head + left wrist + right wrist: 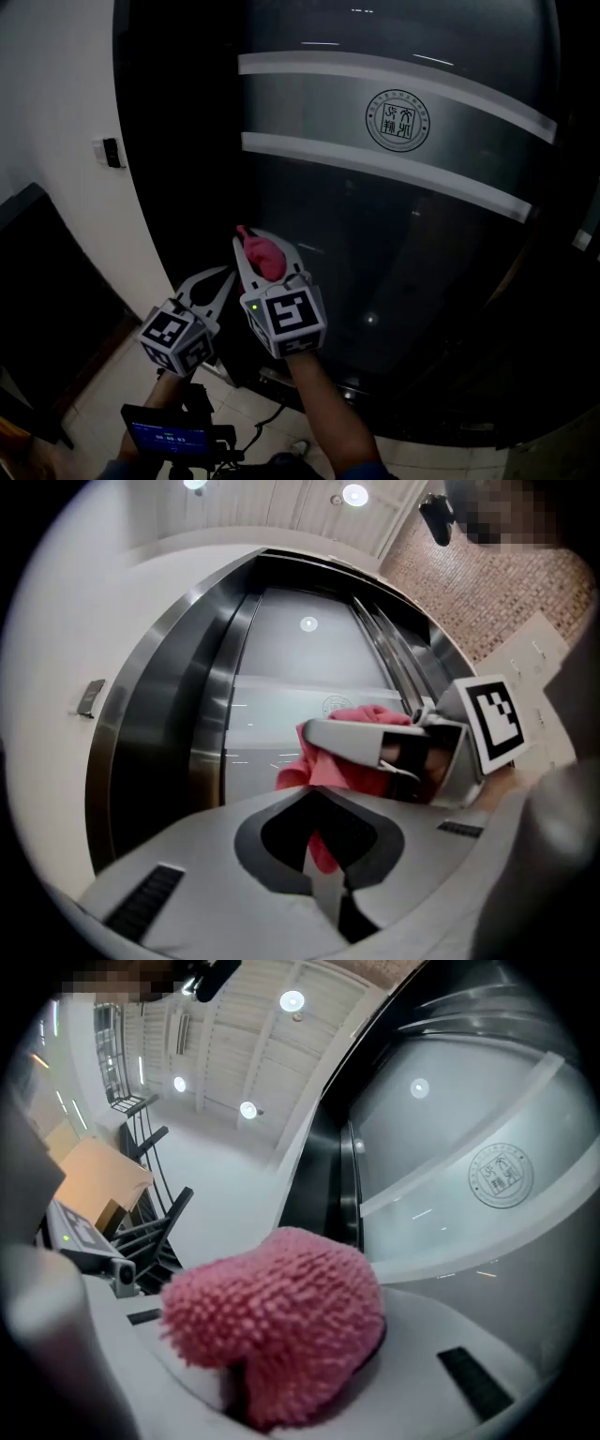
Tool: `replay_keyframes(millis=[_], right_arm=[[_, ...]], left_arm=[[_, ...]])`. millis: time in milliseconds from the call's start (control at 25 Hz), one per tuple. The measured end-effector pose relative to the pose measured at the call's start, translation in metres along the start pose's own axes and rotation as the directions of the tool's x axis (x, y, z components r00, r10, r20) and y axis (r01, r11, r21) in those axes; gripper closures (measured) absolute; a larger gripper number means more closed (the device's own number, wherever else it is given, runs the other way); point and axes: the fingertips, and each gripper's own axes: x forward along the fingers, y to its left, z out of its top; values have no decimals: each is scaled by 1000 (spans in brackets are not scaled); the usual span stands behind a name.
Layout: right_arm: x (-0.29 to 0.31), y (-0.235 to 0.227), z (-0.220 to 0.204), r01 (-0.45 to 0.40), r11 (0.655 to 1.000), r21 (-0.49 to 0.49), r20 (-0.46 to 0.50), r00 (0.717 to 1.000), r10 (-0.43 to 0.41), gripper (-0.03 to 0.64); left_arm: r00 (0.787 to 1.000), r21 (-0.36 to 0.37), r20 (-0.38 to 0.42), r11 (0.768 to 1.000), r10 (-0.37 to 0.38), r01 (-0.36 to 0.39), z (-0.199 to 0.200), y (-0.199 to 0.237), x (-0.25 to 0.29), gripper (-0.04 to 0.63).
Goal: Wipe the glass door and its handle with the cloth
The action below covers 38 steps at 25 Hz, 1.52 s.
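The dark glass door (375, 234) fills the head view, with two frosted stripes and a round logo (397, 119). My right gripper (265, 255) is shut on a pink fluffy cloth (261, 251), held up close to the glass below the lower stripe. In the right gripper view the cloth (277, 1321) bulges out between the white jaws, with the door (469, 1176) to the right. My left gripper (214, 292) hangs just left of and below the right one, jaws together and holding nothing. In the left gripper view the gripper (314, 797) points at the cloth (342, 761). No door handle shows.
A white wall (56, 112) with a small switch plate (111, 152) borders the door on the left. A steel door frame (202, 752) runs up the door's left side. Low down sit a small screen device (169, 436) and pale floor tiles (112, 394).
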Motion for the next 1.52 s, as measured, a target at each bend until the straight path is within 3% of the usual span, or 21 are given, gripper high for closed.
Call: replay_keyframes(millis=[160,280,520,640,880,1000,1120,1240,1520], right_arm=[[77,-42,23,-25,1000,7,89,996,24,563],[123,-70,33,-41,999,11,92,995,39,563],[187,-107,34,-22,999,-48,63,998,25,563],[216,-117,30,-6,998,-70,42,999,8,563],[215,-151,29,77,992,-98,53,996,-72,563],[182,-176,40,119,988,-101,61,992,-113,563],[129,-215,56,216,963,-159,71,976,-207,563],[60,-259,69,342,911,-230,66,940,-336,563],[-115,-349,100,595,751,-286,59,794,-606,563]], left_arm=[[999,-15,-3,999,49,-49,21,45,29,583],[998,-13,16,998,63,-63,37,71,54,583],[999,-21,36,999,40,-40,35,101,103,583],[999,-17,35,1000,-5,6,32,111,123,583],[995,-40,59,996,-80,82,32,132,157,583],[986,-53,78,986,-151,155,34,114,182,583],[960,-57,80,961,-268,272,34,66,210,583],[924,-73,92,923,-371,378,30,10,233,583],[810,-94,107,805,-576,585,25,-133,265,583]])
